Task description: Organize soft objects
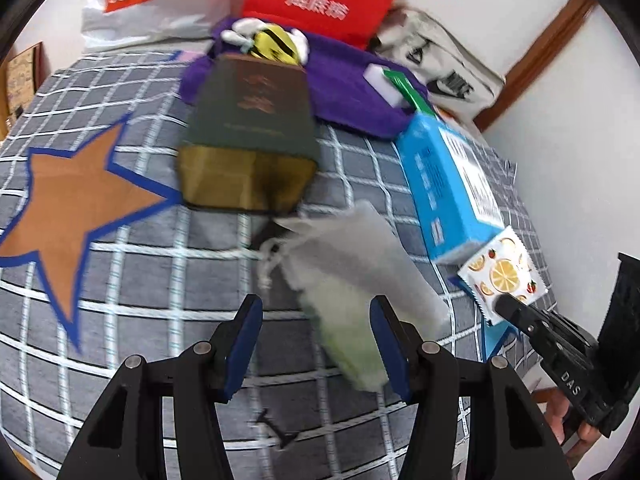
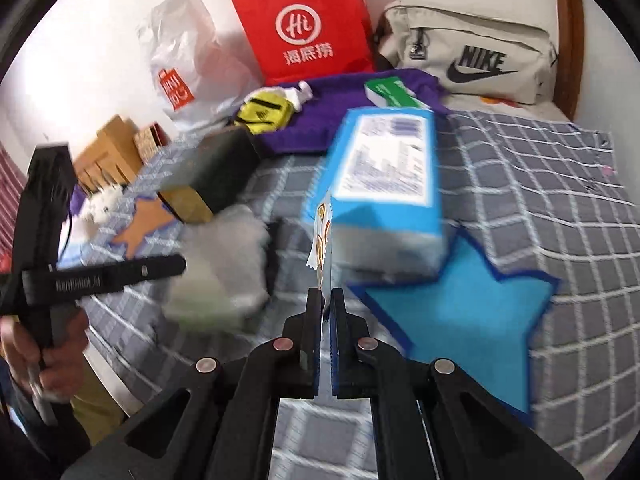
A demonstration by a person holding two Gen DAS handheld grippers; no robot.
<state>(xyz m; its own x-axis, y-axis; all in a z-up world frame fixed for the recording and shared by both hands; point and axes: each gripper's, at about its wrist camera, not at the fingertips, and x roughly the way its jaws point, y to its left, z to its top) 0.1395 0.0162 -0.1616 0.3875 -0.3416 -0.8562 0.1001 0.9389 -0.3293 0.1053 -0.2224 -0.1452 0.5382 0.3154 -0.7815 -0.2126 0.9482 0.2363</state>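
My left gripper point(image 1: 316, 304) hangs open over the bed. A grey-green mesh drawstring pouch point(image 1: 352, 280) lies between its blue pads, close against the right one, and the left pad stands apart from it. In the right wrist view the same pouch point(image 2: 224, 272) is a blur under the left gripper point(image 2: 176, 268). My right gripper point(image 2: 328, 296) is shut on a white sachet printed with orange slices point(image 2: 322, 248), seen edge-on. The left wrist view shows that sachet point(image 1: 502, 276) flat, pinched at its lower edge by the right gripper point(image 1: 504, 304), beside a blue box point(image 1: 448, 184).
A dark green box with a gold end point(image 1: 252, 128) lies ahead. Behind it a purple towel point(image 1: 352, 92) carries a yellow bee plush point(image 1: 276, 44) and a green-and-white packet point(image 1: 396, 80). A red paper bag point(image 2: 304, 24), white plastic bag point(image 2: 188, 52) and Nike bag point(image 2: 472, 56) line the wall.
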